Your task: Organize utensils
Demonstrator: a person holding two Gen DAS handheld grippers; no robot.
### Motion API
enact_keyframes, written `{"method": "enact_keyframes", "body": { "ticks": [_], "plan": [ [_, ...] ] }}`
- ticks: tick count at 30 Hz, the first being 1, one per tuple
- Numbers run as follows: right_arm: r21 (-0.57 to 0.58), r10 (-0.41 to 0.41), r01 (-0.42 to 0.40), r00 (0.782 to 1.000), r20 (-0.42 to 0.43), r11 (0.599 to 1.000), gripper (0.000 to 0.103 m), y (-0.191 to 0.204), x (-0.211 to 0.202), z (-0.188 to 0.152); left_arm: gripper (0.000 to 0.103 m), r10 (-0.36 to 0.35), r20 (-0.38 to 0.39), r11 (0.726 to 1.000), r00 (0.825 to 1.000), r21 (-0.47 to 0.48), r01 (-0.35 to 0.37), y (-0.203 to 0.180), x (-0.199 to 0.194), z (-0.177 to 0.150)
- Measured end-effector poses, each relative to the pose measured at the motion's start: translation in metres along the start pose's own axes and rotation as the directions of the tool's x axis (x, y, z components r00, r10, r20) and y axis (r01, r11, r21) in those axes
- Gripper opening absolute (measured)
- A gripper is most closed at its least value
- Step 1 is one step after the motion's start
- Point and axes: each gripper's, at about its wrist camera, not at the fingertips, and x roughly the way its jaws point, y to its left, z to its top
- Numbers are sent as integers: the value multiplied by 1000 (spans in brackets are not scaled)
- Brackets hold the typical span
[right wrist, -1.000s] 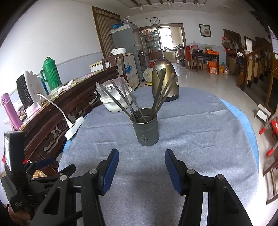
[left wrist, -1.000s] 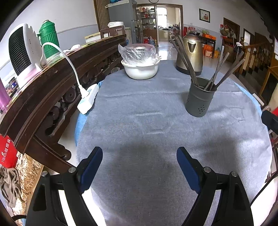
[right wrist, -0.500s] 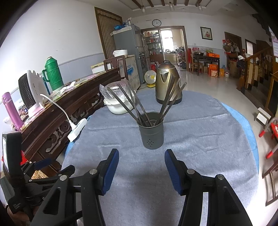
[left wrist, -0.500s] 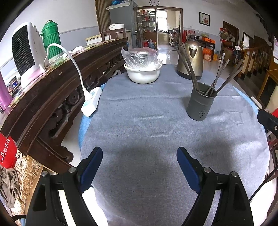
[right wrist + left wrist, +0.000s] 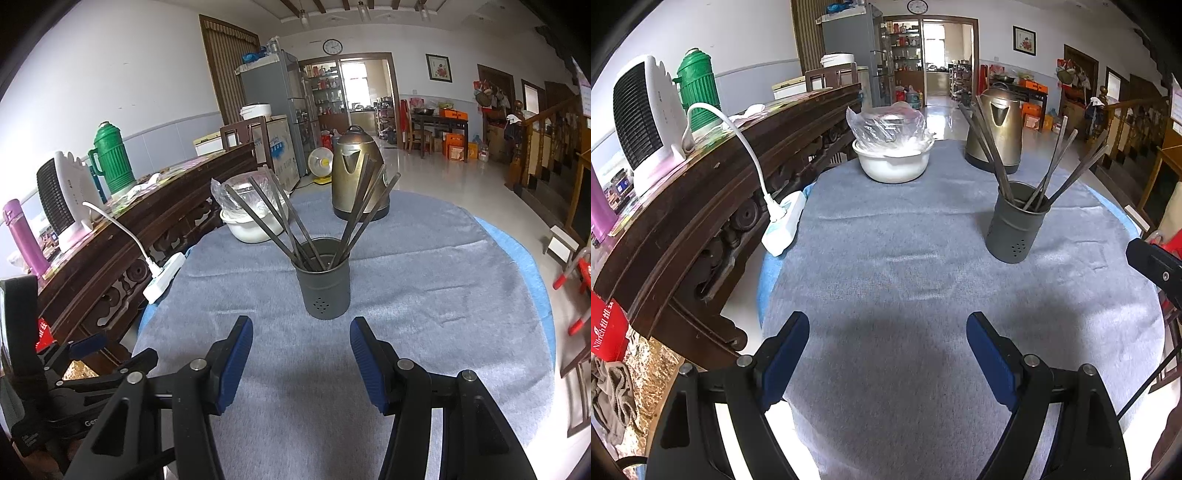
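Observation:
A dark grey utensil holder (image 5: 325, 278) stands on the round table's grey cloth (image 5: 424, 302), with several metal chopsticks (image 5: 280, 225) fanning out of it. My right gripper (image 5: 301, 328) hangs open just short of the holder, nothing between its blue pads. In the left wrist view the same holder (image 5: 1015, 225) stands far right, well beyond my left gripper (image 5: 886, 325), which is wide open over bare cloth. The left gripper's body also shows at the lower left of the right wrist view.
A white bowl covered with plastic (image 5: 892, 158) and a brass kettle (image 5: 997, 133) stand at the table's far side. A dark wooden sideboard (image 5: 701, 192) runs along the left with a white heater (image 5: 646, 118), green thermos (image 5: 696, 92) and a power strip (image 5: 783, 223).
Both views have drawn back and tilted up a little, so the holder sits slightly lower and farther in frame. Neither gripper's opening has changed.

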Motion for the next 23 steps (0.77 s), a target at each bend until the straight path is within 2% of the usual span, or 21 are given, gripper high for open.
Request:
{"method": "enact_keyframes", "body": {
  "ticks": [15,19,23],
  "plan": [
    [10,4,-4,1000,-3,1000,59,-18,18,8,87,14,-32,1000,999,13,-14,-12,17,10],
    [25,-23,23,1000,-7,999,59,-33,28,6,87,-10,-48,1000,999,14,11,-15,28,12],
    [22,-88,88,996,-22,996,59,-63,54,0,87,-65,-99,998,993,-19,64,-16,63,19]
  ]
}}
